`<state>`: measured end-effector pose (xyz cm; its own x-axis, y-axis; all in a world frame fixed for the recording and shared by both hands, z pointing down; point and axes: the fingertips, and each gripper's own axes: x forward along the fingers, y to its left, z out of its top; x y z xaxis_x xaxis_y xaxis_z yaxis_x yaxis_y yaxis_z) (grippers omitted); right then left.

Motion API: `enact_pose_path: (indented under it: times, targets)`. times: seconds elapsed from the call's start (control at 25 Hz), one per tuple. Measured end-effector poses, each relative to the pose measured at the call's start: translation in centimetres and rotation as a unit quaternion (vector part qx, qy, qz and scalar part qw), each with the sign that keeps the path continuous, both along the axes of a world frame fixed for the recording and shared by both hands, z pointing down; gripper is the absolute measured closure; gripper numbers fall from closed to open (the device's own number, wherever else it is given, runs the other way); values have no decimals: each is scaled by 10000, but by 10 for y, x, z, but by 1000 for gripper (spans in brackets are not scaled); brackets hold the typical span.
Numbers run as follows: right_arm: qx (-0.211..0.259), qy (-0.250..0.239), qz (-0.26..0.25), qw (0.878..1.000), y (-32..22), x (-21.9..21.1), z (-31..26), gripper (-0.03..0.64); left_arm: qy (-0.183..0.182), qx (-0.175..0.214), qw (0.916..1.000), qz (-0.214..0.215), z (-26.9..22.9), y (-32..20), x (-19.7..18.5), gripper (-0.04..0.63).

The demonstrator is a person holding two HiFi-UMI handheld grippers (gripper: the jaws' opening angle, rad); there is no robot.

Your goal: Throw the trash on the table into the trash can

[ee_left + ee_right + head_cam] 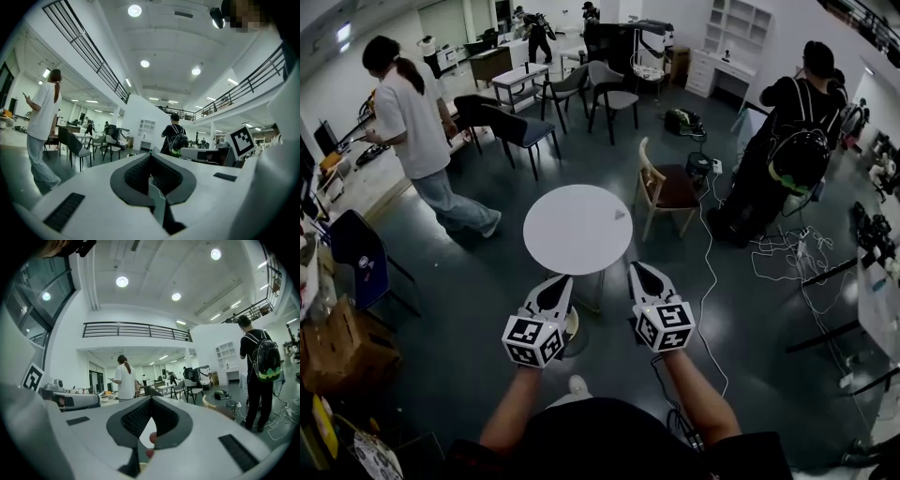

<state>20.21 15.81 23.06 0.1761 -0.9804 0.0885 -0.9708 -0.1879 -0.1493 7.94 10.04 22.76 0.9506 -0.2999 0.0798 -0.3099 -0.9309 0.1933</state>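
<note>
A round white table (572, 234) stands straight ahead of me in the head view. One small grey scrap of trash (620, 215) lies near its right edge. My left gripper (564, 280) is held level just short of the table's near rim, jaws together and empty. My right gripper (635, 268) is beside it, also shut with nothing in it, its tip by the near right rim. In the left gripper view the jaws (150, 157) meet at the tip, as they do in the right gripper view (151, 398). I see no trash can that I can tell.
A wooden chair (667, 187) stands right of the table, with cables (769, 251) trailing over the floor beyond. A person in a white shirt (417, 131) walks at the left; a person with a backpack (787, 150) stands at the right. Dark chairs (520, 127) are behind.
</note>
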Motion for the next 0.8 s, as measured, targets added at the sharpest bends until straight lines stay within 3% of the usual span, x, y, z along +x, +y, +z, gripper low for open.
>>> enact_pose_path:
  times: [0.44,0.8]
  targets:
    - [-229,-21,185,9996,-89,8,16,598,-50,-107,9997,223,14,-96,8,586]
    - [-446,-41,452,9980,-125,16,39,598,-179,-211,9991,313,41,-142,8,586]
